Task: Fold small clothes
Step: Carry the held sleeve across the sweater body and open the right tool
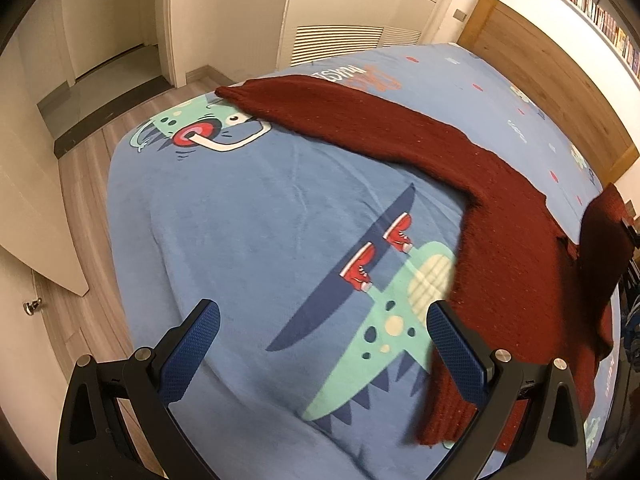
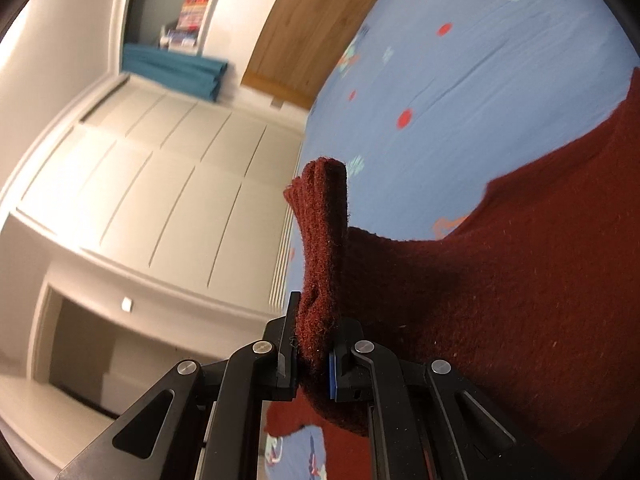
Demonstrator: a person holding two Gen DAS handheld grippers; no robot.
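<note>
Right wrist only: sweater (image 2: 320, 248) in jaws

**Dark red knit on a blue cartoon bedsheet**

The sweater (image 1: 400, 136) is dark red knit, flecked with tiny pale specks. The bedsheet (image 1: 248, 216) is light blue, printed with mint-green monsters, red sneakers, navy shapes and scattered red dots. The left gripper (image 1: 322, 344) has black arms and blue textured pads. The headboard (image 1: 532, 72) is brown wood grain; the wardrobe doors (image 2: 160, 184) are cream.

Beyond the fingers, a bed (image 1: 248, 216) is being flanked by white wardrobes (image 1: 352, 8), wooden flooring (image 1: 120, 128) and a wooden headboard (image 1: 532, 68).
</note>
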